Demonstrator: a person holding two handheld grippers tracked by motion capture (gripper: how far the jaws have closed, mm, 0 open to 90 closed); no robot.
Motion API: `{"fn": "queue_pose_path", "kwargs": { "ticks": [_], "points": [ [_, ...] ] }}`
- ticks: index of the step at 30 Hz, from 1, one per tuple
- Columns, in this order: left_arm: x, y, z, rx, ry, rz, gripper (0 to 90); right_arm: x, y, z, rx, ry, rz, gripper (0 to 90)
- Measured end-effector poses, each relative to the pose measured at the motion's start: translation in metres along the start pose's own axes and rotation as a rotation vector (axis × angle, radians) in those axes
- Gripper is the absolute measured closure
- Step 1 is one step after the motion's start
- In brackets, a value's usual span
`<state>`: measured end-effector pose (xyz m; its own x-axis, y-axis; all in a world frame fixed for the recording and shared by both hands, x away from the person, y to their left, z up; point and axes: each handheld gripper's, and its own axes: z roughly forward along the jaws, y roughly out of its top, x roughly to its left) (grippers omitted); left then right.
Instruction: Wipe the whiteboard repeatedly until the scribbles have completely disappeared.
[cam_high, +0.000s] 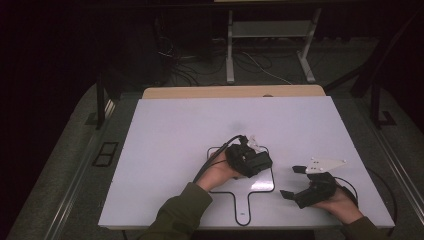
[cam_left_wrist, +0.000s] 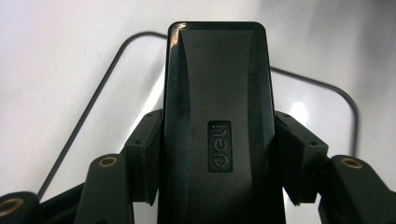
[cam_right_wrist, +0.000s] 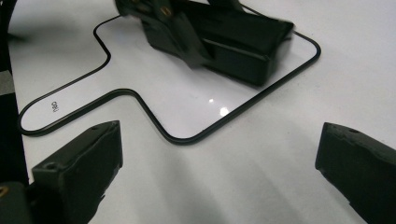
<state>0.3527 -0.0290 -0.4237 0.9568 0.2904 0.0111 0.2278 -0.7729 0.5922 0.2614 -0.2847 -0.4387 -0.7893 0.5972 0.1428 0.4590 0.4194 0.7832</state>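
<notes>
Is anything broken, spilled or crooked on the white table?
Nothing stands out. The left gripper is shut on a black deli stapler, which looks whole and sits squarely between the jaws, over the black outline drawn on the white table. The right gripper is open and holds nothing. No spill or damage shows.

High view looks down on the white table; both gripper views sit close above its black outline.
</notes>
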Motion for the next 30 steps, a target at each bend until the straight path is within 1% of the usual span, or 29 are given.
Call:
{"fn": "queue_pose_path", "kwargs": {
  "ticks": [1, 3, 5, 6, 7, 8, 10, 12, 13, 14, 15, 16, 17, 19, 21, 23, 25, 27, 30],
  "points": [
    [-0.001, -0.003, -0.004, 0.002, 0.002, 0.004, 39.6, 0.0, 0.0, 0.0, 0.0, -0.002, 0.001, 0.0],
    [-0.002, -0.01, -0.013, -0.013, 0.002, -0.013, 39.5, 0.001, 0.0, 0.0, 0.002, 0.0, -0.002, 0.0],
    [-0.003, -0.017, -0.021, -0.006, 0.0, -0.006, 39.5, 0.001, 0.0, 0.0, 0.001, -0.002, -0.003, 0.0],
    [-0.005, -0.022, -0.024, -0.007, -0.01, -0.016, 39.5, 0.001, 0.0, 0.0, 0.001, -0.002, -0.003, 0.0],
    [-0.007, -0.027, -0.026, -0.013, -0.023, -0.037, 39.5, 0.001, 0.0, 0.0, 0.001, -0.002, -0.004, 0.0],
    [-0.009, -0.031, -0.029, -0.01, -0.021, -0.04, 39.5, 0.001, 0.0, 0.0, 0.0, -0.002, -0.004, 0.0],
    [-0.011, -0.037, -0.031, 0.001, -0.025, -0.028, 39.5, 0.001, 0.0, 0.0, 0.002, -0.003, -0.005, 0.0],
    [-0.012, -0.042, -0.03, 0.016, -0.035, -0.02, 39.5, 0.001, 0.0, 0.001, 0.004, -0.001, -0.008, 0.0],
    [-0.013, -0.045, -0.028, 0.032, -0.03, -0.013, 39.5, 0.001, 0.0, 0.001, 0.004, -0.001, -0.009, 0.0],
    [-0.012, -0.047, -0.027, 0.033, -0.026, -0.007, 39.5, 0.001, 0.0, 0.001, 0.003, -0.001, -0.009, 0.0],
    [-0.011, -0.047, -0.028, 0.026, -0.027, -0.02, 39.5, 0.001, 0.0, 0.001, 0.0, -0.002, -0.009, 0.0],
    [-0.01, -0.048, -0.028, 0.035, 0.0, -0.016, 39.5, 0.001, 0.0, 0.001, -0.003, -0.004, -0.008, 0.0],
    [-0.007, -0.048, -0.028, 0.033, 0.022, -0.017, 39.5, 0.001, 0.0, 0.001, -0.004, -0.004, -0.008, 0.0],
    [0.002, -0.051, -0.03, 0.027, 0.04, -0.047, 39.5, 0.001, 0.0, 0.001, -0.002, -0.004, -0.008, 0.0],
    [0.006, -0.054, -0.031, 0.027, 0.039, -0.058, 39.5, 0.001, 0.0, 0.001, 0.0, -0.002, -0.011, 0.0],
    [0.003, -0.052, -0.031, 0.034, 0.032, -0.043, 39.5, 0.001, 0.0, 0.001, 0.001, -0.001, -0.012, 0.0],
    [-0.005, -0.05, -0.029, 0.031, -0.003, -0.024, 39.5, 0.001, 0.0, 0.001, 0.001, -0.001, -0.012, 0.0],
    [-0.012, -0.045, -0.027, 0.041, -0.022, 0.016, 39.5, 0.001, 0.0, 0.002, 0.002, -0.002, -0.011, 0.0],
    [-0.017, -0.042, -0.025, 0.039, -0.026, 0.024, 39.5, 0.001, 0.0, 0.001, 0.001, -0.001, -0.013, 0.0]
  ]
}}
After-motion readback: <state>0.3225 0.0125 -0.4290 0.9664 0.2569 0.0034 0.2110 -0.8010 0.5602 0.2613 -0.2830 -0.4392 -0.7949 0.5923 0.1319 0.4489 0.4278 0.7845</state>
